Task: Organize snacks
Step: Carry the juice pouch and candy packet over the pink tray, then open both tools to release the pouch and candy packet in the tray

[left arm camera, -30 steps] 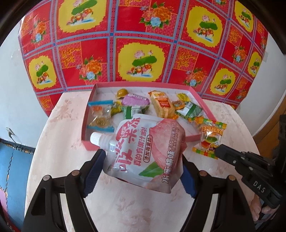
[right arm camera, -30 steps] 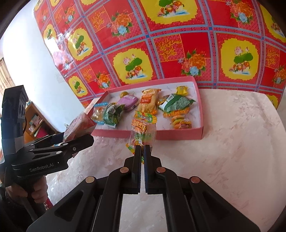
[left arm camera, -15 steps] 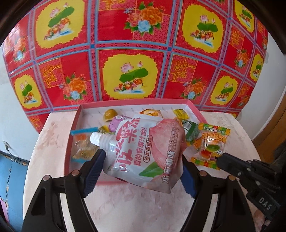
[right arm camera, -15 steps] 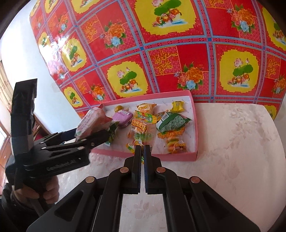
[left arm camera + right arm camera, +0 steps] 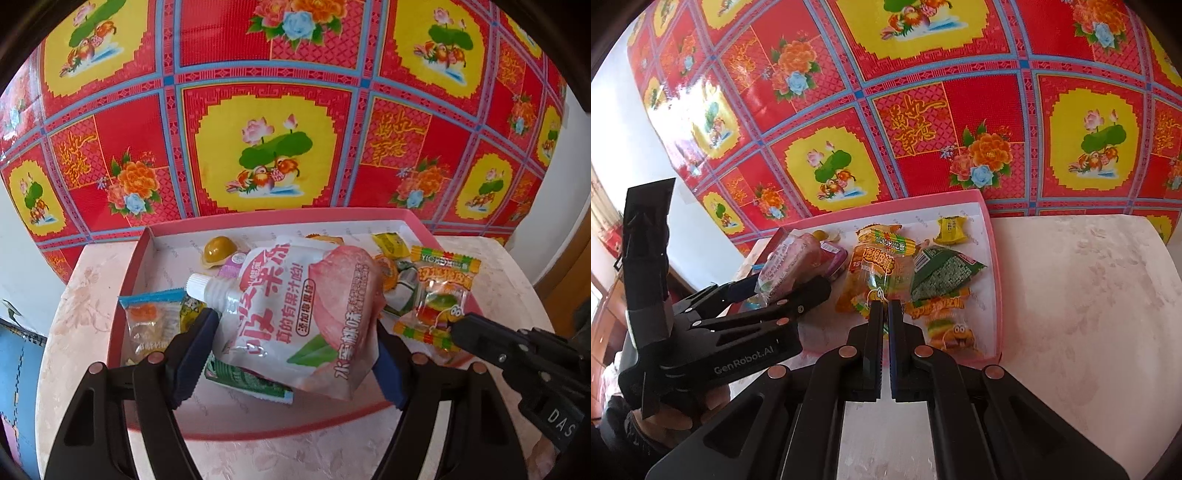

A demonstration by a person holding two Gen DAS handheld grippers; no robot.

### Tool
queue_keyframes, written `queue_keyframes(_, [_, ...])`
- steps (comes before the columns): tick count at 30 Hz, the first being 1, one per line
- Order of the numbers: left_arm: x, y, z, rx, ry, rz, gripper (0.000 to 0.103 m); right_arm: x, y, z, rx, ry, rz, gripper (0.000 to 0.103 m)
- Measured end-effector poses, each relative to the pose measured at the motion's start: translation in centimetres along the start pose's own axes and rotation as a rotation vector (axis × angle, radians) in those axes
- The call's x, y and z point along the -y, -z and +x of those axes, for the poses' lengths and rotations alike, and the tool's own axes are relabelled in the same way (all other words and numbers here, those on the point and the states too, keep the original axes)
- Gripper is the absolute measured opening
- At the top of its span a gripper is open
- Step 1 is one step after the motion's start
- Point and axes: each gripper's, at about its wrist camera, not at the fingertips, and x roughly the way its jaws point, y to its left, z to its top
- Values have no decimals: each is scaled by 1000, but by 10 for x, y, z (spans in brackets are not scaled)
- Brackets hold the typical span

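Note:
My left gripper [image 5: 291, 350] is shut on a pink and white peach jelly pouch [image 5: 295, 317] with a white spout, held above the pink tray [image 5: 258, 424]. It also shows in the right wrist view [image 5: 790, 266]. My right gripper [image 5: 881, 310] is shut on a clear gummy candy packet [image 5: 882, 269] and holds it over the tray's middle; the packet also shows in the left wrist view [image 5: 439, 295]. The tray holds several snacks: a green packet [image 5: 942, 273], a yellow candy [image 5: 951, 230], a burger gummy packet [image 5: 951, 332].
The tray [image 5: 995, 295] sits on a pale marble-patterned table [image 5: 1089, 314] against a red and yellow floral cloth [image 5: 258, 110]. A blue-edged biscuit packet [image 5: 151, 325] and a yellow jelly cup [image 5: 218, 251] lie at the tray's left. A person's hand [image 5: 665, 417] holds the left gripper.
Both grippers have moved forward with their snacks, from the table in front of the tray to above the tray.

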Motion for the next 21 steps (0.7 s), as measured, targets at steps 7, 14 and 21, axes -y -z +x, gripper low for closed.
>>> queue_keyframes(7, [3, -5, 8, 14, 4, 20, 81, 3, -6, 15, -11, 10, 2, 4])
queue_keyframes(14, [2, -11, 16, -2, 34, 0, 81, 3, -13, 25, -17, 20, 4, 4])
queue_keyframes(21, [2, -13, 15, -8, 62, -13, 89, 3, -15, 27, -14, 26, 1, 4])
